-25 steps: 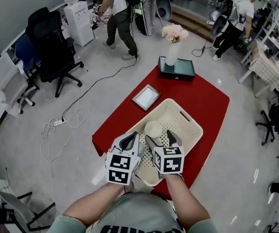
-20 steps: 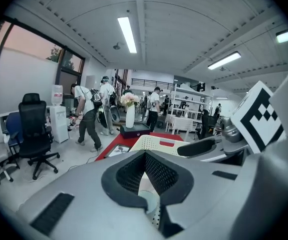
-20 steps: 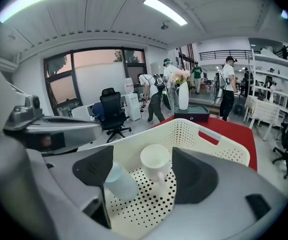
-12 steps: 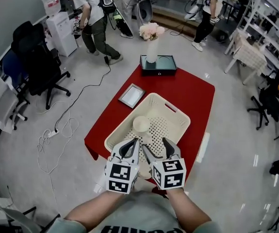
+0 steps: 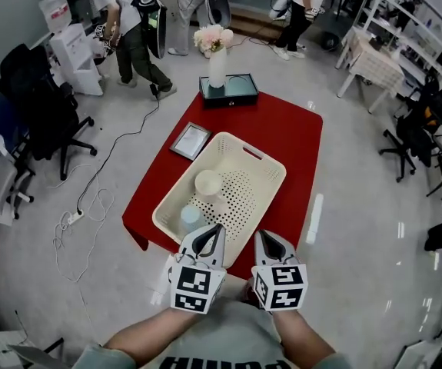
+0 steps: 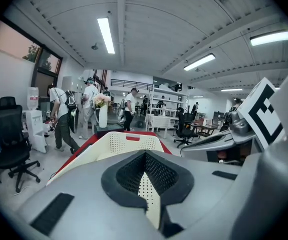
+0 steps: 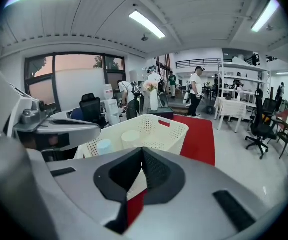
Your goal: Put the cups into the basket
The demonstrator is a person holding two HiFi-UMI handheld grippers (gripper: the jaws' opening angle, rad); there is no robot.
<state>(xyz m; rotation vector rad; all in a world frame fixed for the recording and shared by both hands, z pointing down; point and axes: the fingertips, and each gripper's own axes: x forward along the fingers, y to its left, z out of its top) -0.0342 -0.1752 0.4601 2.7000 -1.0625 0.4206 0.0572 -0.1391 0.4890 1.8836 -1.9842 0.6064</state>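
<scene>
Left tool [image 5: 216,231] shut, empty; right tool [image 5: 260,235] has just closed on nothing (both near the basket [image 5: 240,148]).

— What's ahead of the right gripper [image 7: 141,153]?
— Jaws just closed, empty. Beyond, a cream basket [image 7: 168,132] on a red table [image 7: 202,134] holds a cream cup [image 7: 130,138] and a pale blue cup [image 7: 103,146].

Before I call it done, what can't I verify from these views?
Head view: near corner of basket, covered by the left hand-held gripper.
Left gripper view: cream cup and blue cup, behind the basket wall.
Head view: frame contents, too small.
</scene>
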